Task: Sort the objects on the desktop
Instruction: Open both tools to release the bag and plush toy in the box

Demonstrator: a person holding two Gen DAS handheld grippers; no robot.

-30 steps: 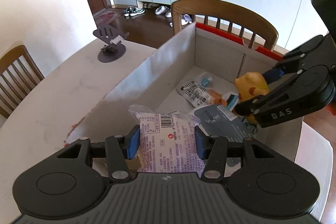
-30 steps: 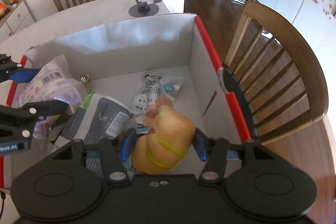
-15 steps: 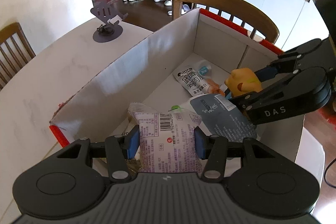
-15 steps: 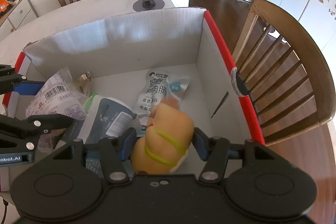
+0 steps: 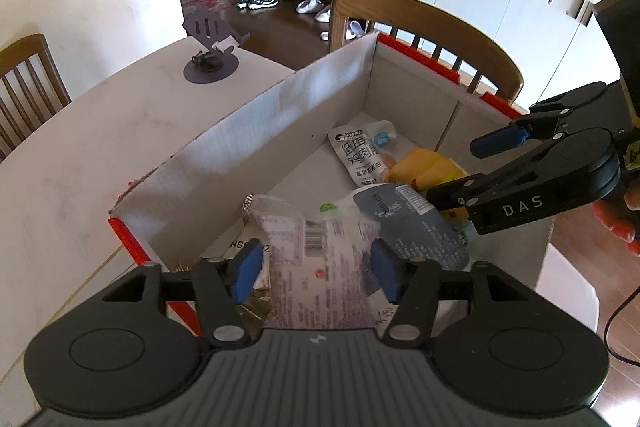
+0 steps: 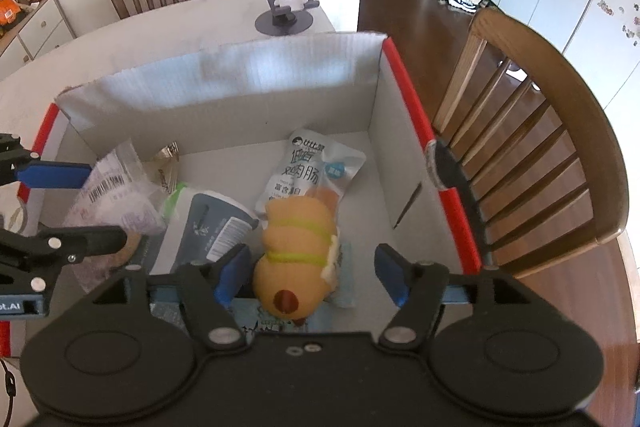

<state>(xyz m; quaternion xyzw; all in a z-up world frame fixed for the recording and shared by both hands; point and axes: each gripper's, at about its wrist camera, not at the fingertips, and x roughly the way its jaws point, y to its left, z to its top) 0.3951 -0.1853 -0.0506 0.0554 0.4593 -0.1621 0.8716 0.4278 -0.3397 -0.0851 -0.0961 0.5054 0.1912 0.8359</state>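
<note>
Looking along the left gripper [image 5: 316, 269], the left wrist view shows its 2 blue pads spread, having just been opening, with the purple snack packet [image 5: 320, 267] between them and gaps at both sides. The packet sits inside the red-edged cardboard box [image 5: 280, 115], beside a grey-blue pouch [image 5: 416, 227] and a white sausage packet [image 5: 358, 157]. The right gripper [image 5: 472, 171] hangs over the yellow plush toy [image 5: 432, 167].

In the right wrist view, the right gripper [image 6: 308, 277] stands spread, jaws having just been opening; the toy [image 6: 296, 255] lies between them on the box floor, clear of the right pad. A phone stand [image 6: 285, 1] stands on the table [image 6: 120, 47] beyond the box.
</note>
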